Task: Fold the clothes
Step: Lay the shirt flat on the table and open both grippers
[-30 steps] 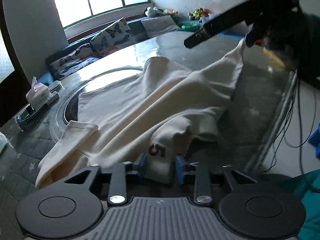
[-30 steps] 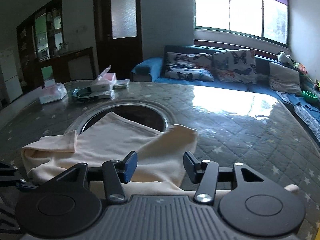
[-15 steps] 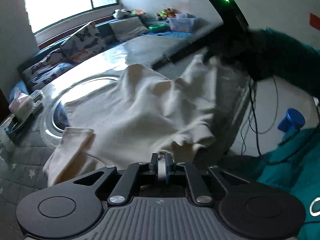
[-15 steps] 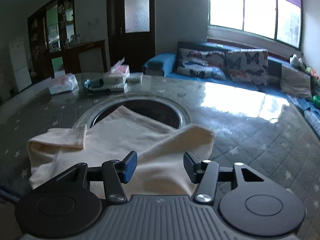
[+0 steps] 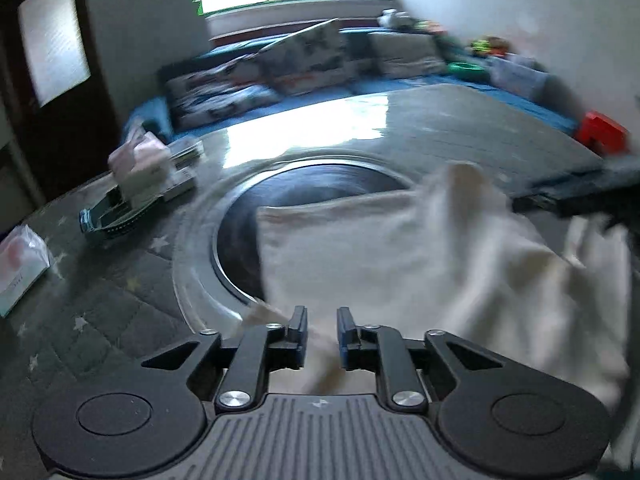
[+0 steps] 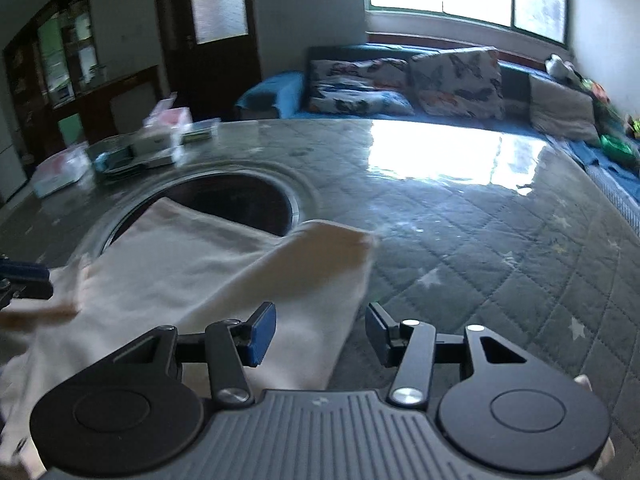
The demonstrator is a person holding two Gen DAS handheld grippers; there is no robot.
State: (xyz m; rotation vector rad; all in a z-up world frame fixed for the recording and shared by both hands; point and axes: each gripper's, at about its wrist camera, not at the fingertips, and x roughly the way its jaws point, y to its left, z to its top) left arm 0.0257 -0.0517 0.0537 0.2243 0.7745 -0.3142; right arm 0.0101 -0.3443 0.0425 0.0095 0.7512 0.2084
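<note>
A cream garment (image 5: 400, 264) lies on the grey quilted table, partly over its round glass inset (image 5: 296, 184). It also shows in the right wrist view (image 6: 208, 264). My left gripper (image 5: 322, 330) is above its near edge, jaws a little apart with cloth between and below them; the view is blurred. My right gripper (image 6: 320, 330) is open over the garment's right edge, holding nothing. The right gripper's body (image 5: 576, 196) shows at the right of the left wrist view, above the cloth.
Tissue boxes and a tray (image 6: 160, 140) sit at the table's far left, with a packet (image 5: 20, 268) nearer. A blue sofa with butterfly cushions (image 6: 408, 84) runs behind the table. The quilted table top (image 6: 500, 248) stretches to the right.
My left gripper was shut on the garment's edge half a second ago; now its jaws are apart and it has swung to face the window. The right gripper stayed open and shifted slightly.
</note>
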